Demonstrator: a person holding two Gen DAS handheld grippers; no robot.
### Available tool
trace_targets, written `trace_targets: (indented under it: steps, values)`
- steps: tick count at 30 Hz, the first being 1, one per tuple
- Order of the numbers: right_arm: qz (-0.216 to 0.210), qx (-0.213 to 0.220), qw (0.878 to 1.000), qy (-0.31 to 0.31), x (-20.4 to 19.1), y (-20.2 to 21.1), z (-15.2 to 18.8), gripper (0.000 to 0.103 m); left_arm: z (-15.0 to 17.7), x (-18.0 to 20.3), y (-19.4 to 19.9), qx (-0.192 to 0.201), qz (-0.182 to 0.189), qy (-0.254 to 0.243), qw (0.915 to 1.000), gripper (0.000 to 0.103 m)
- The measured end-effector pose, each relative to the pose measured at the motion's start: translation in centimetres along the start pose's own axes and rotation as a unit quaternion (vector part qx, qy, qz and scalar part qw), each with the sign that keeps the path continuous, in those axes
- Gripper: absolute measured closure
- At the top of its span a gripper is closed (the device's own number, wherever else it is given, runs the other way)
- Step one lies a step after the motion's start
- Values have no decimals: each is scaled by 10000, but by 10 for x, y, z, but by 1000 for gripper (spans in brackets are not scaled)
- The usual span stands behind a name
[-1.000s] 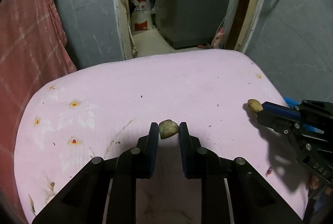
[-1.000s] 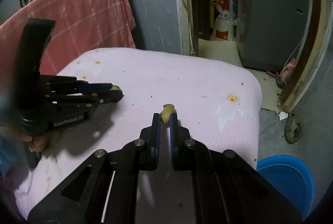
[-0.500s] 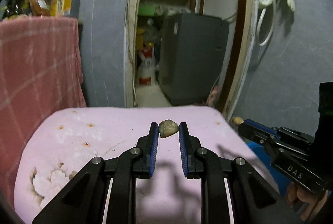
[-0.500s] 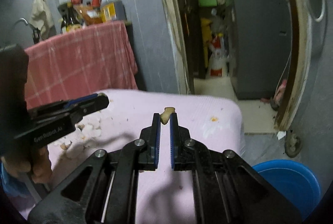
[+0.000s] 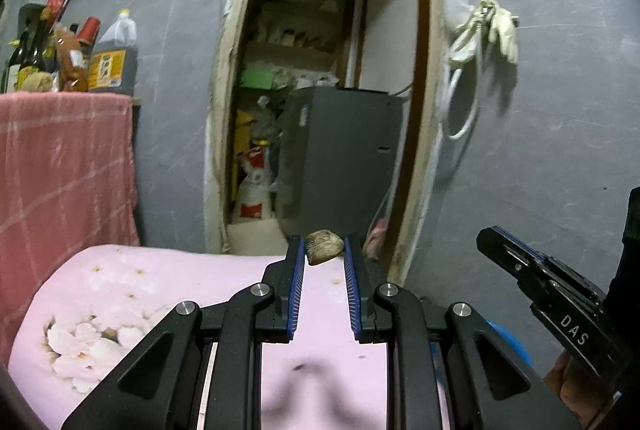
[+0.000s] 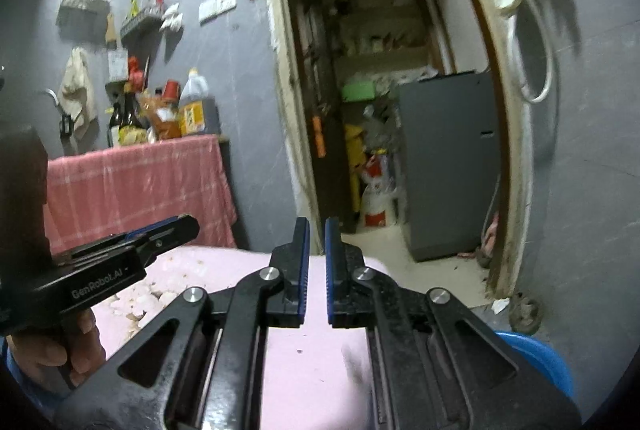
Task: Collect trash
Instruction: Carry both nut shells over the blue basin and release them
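My left gripper (image 5: 323,250) is shut on a small brownish scrap of trash (image 5: 324,247), held at the fingertips above the pink cloth-covered table (image 5: 140,294). My right gripper (image 6: 316,230) is raised above the same table (image 6: 312,358); its jaws stand a narrow gap apart with nothing between them. The yellowish scrap it held before is out of view. The right gripper also shows at the right of the left wrist view (image 5: 544,282), and the left gripper at the left of the right wrist view (image 6: 132,250).
A blue bin (image 6: 536,362) stands on the floor right of the table. A doorway (image 5: 320,110) ahead opens onto a grey fridge (image 5: 340,158). A counter with a red cloth (image 5: 60,170) and bottles (image 5: 112,54) stands at the left.
Both grippers have lifted and tilted up from the table. The yellowish scrap is gone from the right gripper's fingertips. The left gripper still holds its scrap.
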State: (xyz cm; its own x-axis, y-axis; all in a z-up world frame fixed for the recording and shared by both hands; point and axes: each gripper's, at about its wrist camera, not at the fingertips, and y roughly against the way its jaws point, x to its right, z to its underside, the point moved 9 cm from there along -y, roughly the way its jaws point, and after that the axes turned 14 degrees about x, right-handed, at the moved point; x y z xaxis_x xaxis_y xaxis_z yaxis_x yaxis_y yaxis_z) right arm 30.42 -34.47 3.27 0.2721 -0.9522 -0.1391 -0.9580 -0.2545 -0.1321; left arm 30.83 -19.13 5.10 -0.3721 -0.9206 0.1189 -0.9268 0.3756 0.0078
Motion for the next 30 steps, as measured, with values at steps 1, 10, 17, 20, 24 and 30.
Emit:
trace_targets:
  steps: [1, 10, 17, 20, 24, 30]
  values:
    - [51, 37, 10000, -3, 3, 4, -2, 96, 0, 8, 1, 13, 54, -10, 10000, 87]
    - [549, -14, 9977, -406, 52, 27, -3, 96, 21, 46, -17, -465, 331, 160, 9982, 86]
    - [763, -99, 9947, -678, 74, 31, 0, 95, 47, 66, -30, -970, 620, 189, 9932, 86]
    - [891, -227, 9926, -789, 82, 29, 7, 94, 63, 82, -40, -1382, 820, 233, 9867, 86]
    - [1035, -309, 9899, -919, 96, 33, 11, 92, 86, 102, -47, -1830, 1079, 211, 9770, 86]
    - [1181, -293, 9864, -1102, 111, 40, 10, 82, 104, 114, -48, -2093, 1201, 29, 9705, 78]
